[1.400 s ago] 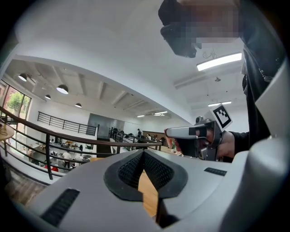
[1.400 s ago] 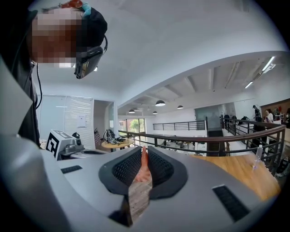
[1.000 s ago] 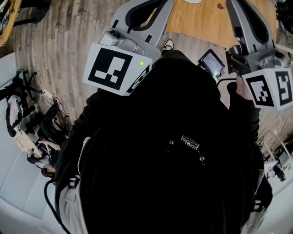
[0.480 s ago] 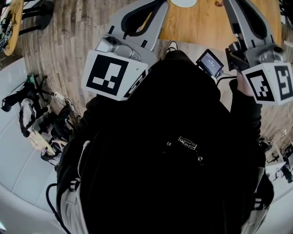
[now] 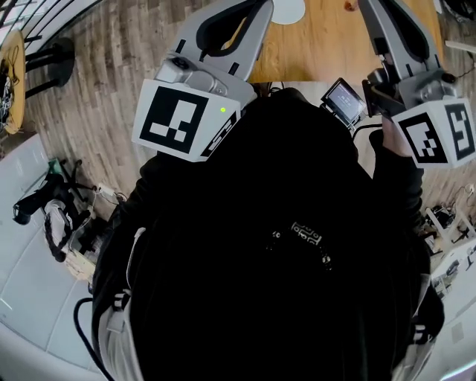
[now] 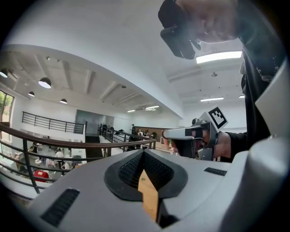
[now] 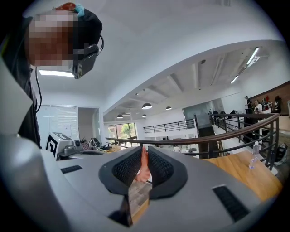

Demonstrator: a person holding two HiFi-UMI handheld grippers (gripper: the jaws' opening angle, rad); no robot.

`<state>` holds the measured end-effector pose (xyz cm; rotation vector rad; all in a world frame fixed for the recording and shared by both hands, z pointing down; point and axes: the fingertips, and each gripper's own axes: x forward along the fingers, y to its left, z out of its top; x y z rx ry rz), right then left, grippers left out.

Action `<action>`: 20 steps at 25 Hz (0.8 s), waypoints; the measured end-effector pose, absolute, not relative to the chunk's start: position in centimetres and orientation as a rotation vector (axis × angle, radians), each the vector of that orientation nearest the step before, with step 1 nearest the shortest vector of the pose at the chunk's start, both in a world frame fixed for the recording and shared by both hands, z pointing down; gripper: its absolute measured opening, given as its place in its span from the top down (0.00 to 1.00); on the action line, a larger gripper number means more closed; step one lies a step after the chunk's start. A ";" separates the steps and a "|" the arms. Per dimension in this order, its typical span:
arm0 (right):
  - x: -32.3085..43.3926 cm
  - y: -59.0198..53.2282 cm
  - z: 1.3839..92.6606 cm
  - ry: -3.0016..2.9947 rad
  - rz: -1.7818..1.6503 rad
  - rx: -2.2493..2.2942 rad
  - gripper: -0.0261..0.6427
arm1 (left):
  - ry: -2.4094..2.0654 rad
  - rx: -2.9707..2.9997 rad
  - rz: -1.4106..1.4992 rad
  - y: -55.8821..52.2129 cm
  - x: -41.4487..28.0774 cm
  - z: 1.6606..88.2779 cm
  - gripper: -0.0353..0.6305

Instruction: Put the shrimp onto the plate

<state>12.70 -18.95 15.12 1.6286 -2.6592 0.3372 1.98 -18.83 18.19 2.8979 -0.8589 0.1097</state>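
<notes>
My right gripper (image 7: 144,157) is shut on a pink shrimp (image 7: 144,168), which hangs between its black ribbed pads. The left gripper (image 6: 144,153) has its jaws together at the tip with nothing between them. In the head view both grippers are held up in front of the person's dark jacket, their marker cubes at left (image 5: 186,119) and right (image 5: 439,138). A white plate (image 5: 286,9) lies on the wooden table (image 5: 312,45) at the top edge, between the two grippers' arms. Both gripper views look out level over the room, not at the table.
A small screen (image 5: 343,99) is fixed beside the right gripper. Bags and gear lie on the plank floor at the left (image 5: 67,223). A dark railing (image 7: 235,131) crosses the right gripper view, with a clear bottle (image 7: 252,159) on a wooden top behind it.
The head view has swung: the plate and table edge have slid left and down into view, and the floor clutter has shifted. Both grippers stay raised in much the same place.
</notes>
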 end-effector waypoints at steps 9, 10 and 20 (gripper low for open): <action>11.3 -22.0 14.7 -2.605 0.301 1.686 0.88 | -0.729 2.944 0.066 -22.9 1.2 18.4 0.94; 11.2 -22.5 14.9 -2.599 0.308 1.688 0.88 | -0.713 2.942 0.066 -23.4 1.2 18.5 0.94; 8.7 -24.0 16.7 -2.520 0.386 1.663 0.88 | -0.599 2.901 0.109 -24.5 -1.1 20.9 0.94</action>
